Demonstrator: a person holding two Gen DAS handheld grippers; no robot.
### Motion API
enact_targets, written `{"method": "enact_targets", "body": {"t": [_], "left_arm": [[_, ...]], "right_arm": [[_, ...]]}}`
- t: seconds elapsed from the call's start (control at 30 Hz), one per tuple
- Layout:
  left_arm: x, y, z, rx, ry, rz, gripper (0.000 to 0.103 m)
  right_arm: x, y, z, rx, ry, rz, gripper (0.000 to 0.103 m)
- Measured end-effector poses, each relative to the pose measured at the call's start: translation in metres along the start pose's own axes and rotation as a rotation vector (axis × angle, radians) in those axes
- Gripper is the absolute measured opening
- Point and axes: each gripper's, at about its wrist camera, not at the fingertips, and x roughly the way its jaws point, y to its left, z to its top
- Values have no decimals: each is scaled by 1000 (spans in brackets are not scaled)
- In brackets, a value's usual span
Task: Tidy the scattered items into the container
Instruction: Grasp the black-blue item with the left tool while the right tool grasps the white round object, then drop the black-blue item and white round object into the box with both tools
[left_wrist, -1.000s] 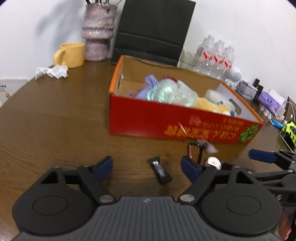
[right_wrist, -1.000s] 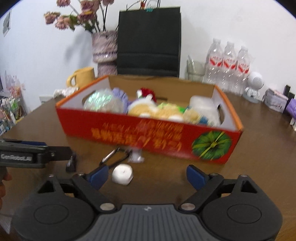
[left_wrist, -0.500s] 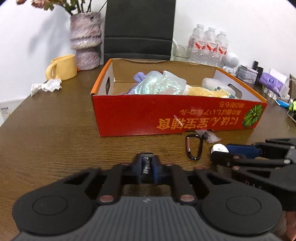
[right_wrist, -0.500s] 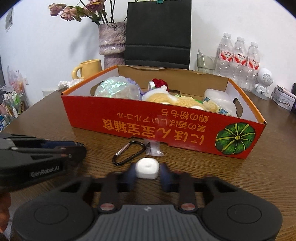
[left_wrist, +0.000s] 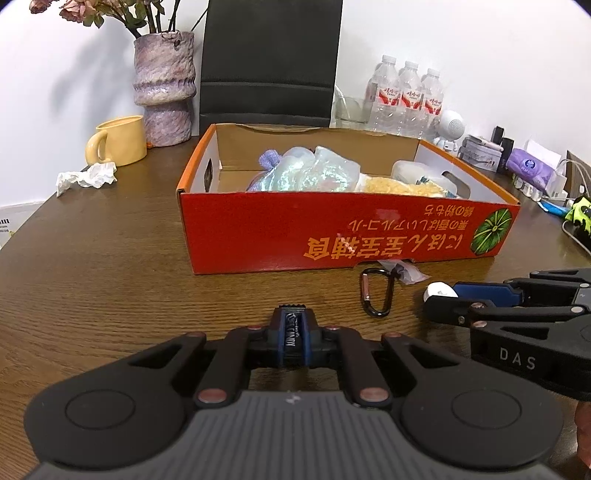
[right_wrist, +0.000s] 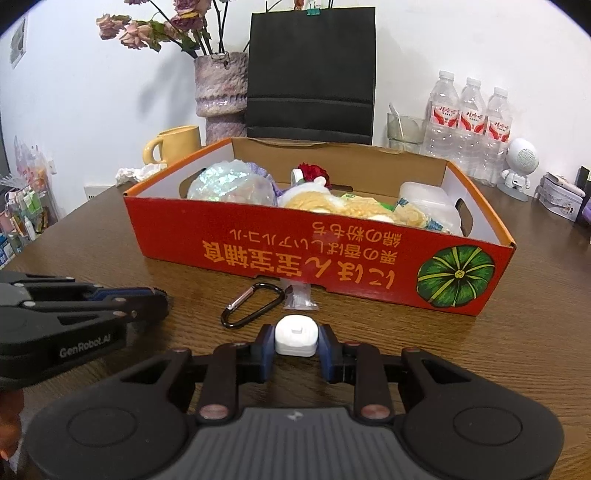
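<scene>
A red cardboard box (left_wrist: 332, 236) (right_wrist: 303, 254) stands on the wooden table and holds several items. My left gripper (left_wrist: 293, 338) is shut on a small black candy packet (left_wrist: 293, 328) just above the table in front of the box. My right gripper (right_wrist: 295, 341) is shut on a small white case (right_wrist: 295, 334) in front of the box; it shows at the right of the left wrist view (left_wrist: 439, 291). A black carabiner (left_wrist: 376, 291) (right_wrist: 251, 304) and a small clear wrapper (left_wrist: 404, 271) (right_wrist: 297, 295) lie on the table by the box's front wall.
A yellow mug (left_wrist: 116, 142), crumpled tissue (left_wrist: 86, 177), purple vase (left_wrist: 164, 88) and black bag (right_wrist: 310, 74) stand behind the box. Water bottles (right_wrist: 469, 125), a glass (right_wrist: 402, 129), a white robot figure (right_wrist: 519, 166) and small clutter (left_wrist: 528, 166) sit at the right.
Both grippers went from open to shut, the left on the candy packet and the right on the white case. Both views have risen a little with the items held.
</scene>
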Motion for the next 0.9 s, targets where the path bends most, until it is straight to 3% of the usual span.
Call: {"method": "enact_targets", "body": {"t": [0.3, 0.53, 0.73, 0.9], "left_arm": [[-30, 0, 12, 1, -91, -65, 10], [-52, 0, 59, 8, -223, -110, 10], [-29, 6, 108, -29, -276, -110, 10], [17, 11, 134, -57, -250, -109, 10]], "right_arm": [[-31, -3, 10, -23, -79, 39, 24], [-52, -14, 53, -28, -196, 43, 24], [-26, -32, 100, -8, -233, 11, 24], [24, -54, 130, 38, -201, -6, 24]]}}
